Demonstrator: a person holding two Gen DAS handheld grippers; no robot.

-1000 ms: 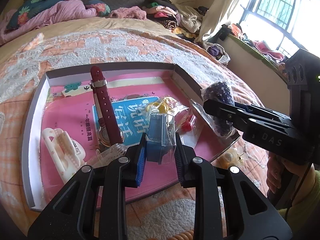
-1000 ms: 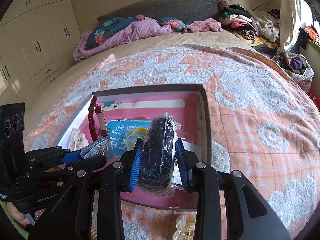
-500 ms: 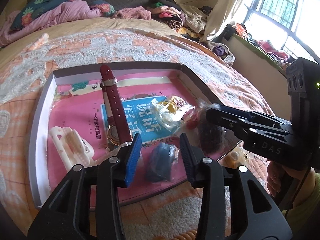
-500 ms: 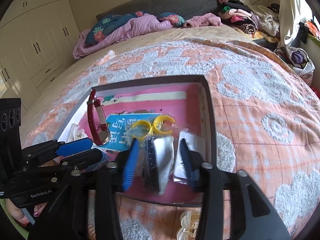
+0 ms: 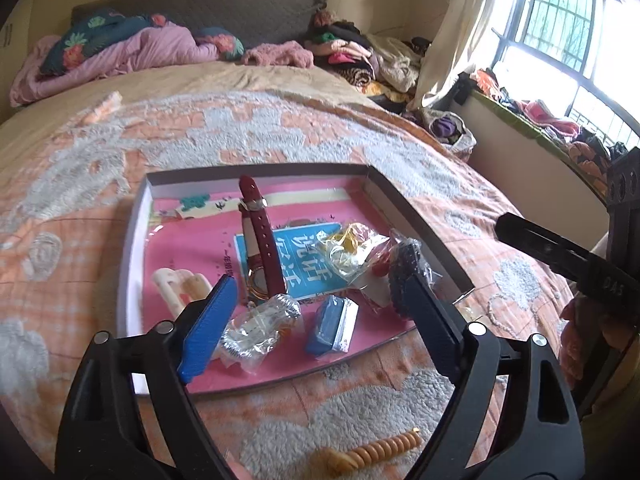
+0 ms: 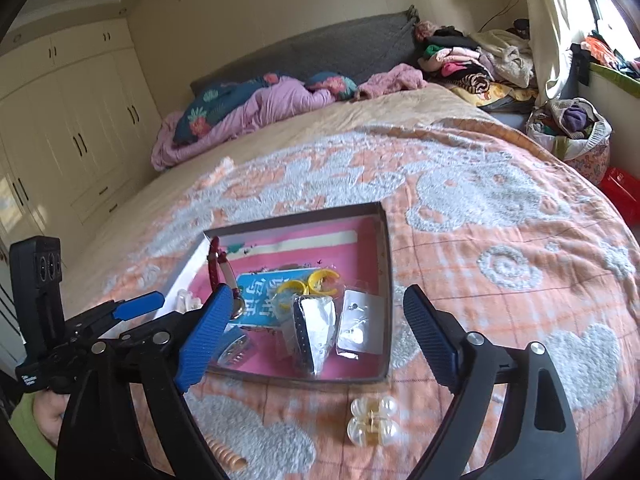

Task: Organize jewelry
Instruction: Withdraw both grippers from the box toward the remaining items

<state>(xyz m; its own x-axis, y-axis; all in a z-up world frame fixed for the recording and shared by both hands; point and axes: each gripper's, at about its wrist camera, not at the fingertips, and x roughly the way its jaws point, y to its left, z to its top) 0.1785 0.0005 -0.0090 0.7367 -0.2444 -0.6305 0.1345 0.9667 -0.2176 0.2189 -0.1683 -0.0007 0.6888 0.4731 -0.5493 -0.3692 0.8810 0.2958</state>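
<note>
A shallow box with a pink floor lies on the bed; it also shows in the right wrist view. In it lie a dark red watch, a white hair claw, a bagged blue item, a bagged black bead bracelet, yellow rings and an earring card. My left gripper is open and empty above the box's near edge. My right gripper is open and empty, held back above the box.
A clear pearl-like clip and an orange spiral hair tie lie on the orange and white bedspread in front of the box. Pillows and clothes are piled at the bed's far end. A window is at the right.
Both grippers opened and dropped their bagged items into the box: the left let go of the blue item, the right the black bead bracelet. Both then pulled back and up.
</note>
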